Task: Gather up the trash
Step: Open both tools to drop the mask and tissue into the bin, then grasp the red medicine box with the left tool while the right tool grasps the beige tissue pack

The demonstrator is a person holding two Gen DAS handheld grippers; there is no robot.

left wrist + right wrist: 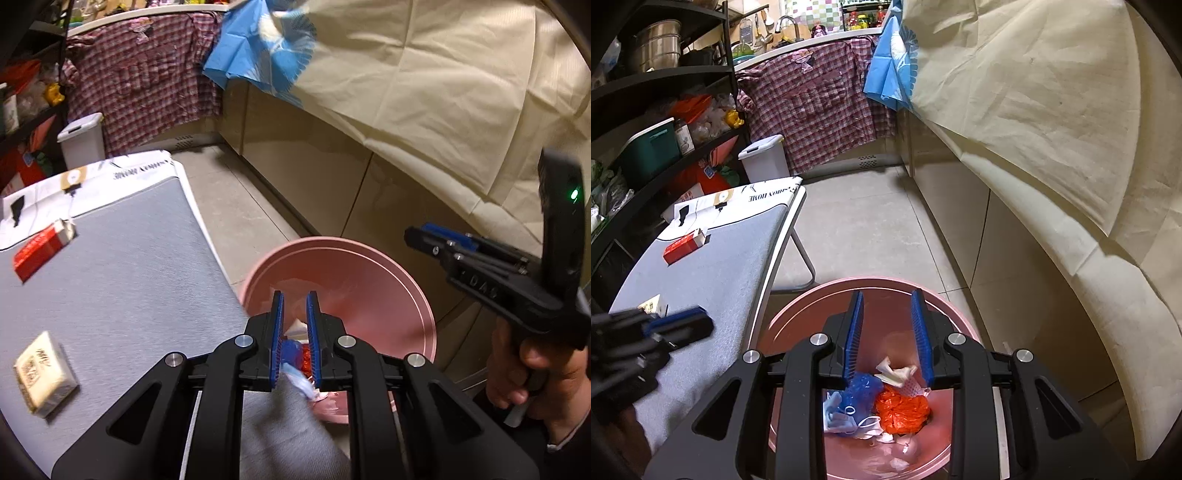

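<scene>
Drop step: both grippers' fingers apart, empty, over pink bin; next, red pack on counter

We see the pink trash bin on the floor beside the worktop, holding a blue bag, an orange bag, a face mask and crumpled paper, while a red carton and a beige packet lie flat, well apart, on the worktop.

Open pink bin beside ironing board
</scene>
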